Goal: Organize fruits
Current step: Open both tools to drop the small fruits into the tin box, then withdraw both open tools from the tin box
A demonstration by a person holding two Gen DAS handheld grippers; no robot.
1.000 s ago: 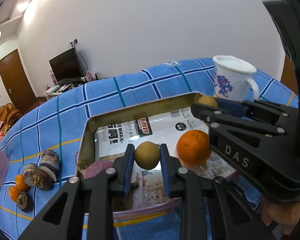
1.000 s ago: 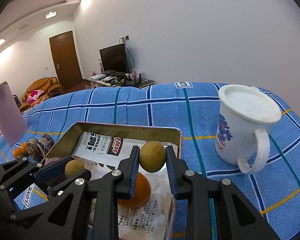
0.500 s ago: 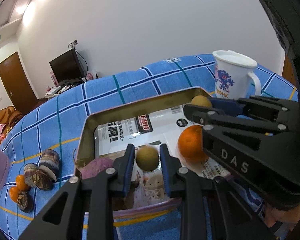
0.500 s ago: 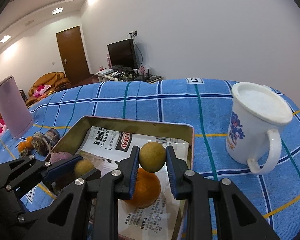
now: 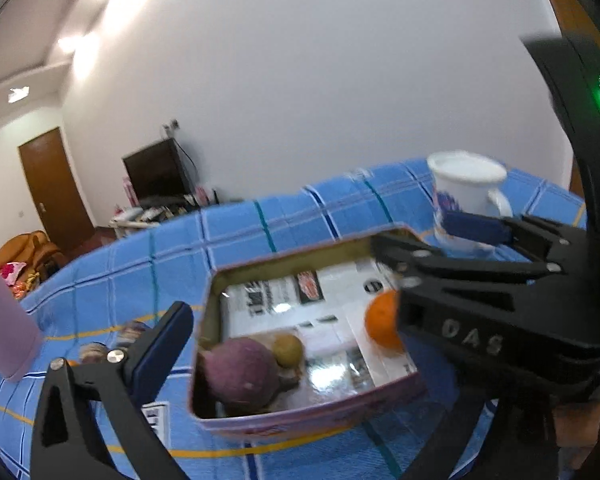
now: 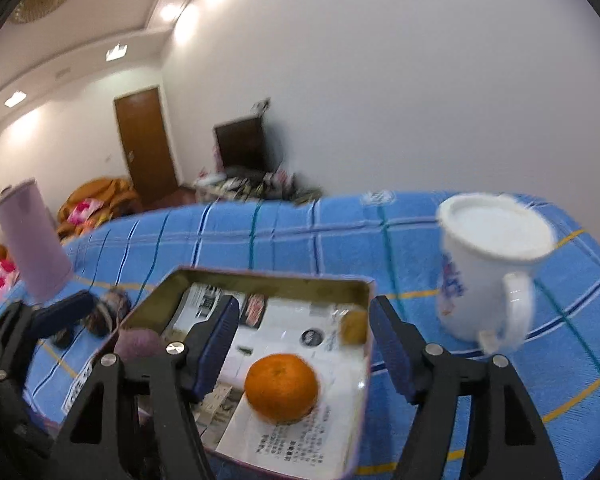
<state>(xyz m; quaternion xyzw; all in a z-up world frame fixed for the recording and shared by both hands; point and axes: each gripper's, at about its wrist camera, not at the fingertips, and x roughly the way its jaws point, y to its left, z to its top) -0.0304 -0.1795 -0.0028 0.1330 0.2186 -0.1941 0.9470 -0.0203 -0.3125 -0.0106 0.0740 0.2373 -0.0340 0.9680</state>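
Right gripper (image 6: pixel 304 344) spread wide, glossy orange (image 6: pixel 282 387) in tin (image 6: pixel 268 278)

Tin tray (image 6: pixel 284 282): shallow, rectangular, gold-walled, lined with printed paper, sitting flat on the blue checked cloth.
Orange (image 6: pixel 282 388): round, bright, resting on the paper near the tray's front right.
Purple fruit (image 5: pixel 240 372): big, dull, rounded, tucked in the tray's near left corner.
Left brown fruit (image 5: pixel 287 350): small, yellow-brown, touching the purple one.
Right brown fruit (image 6: pixel 354 326): small, blurred, lying against the tray's right wall towards the far corner.
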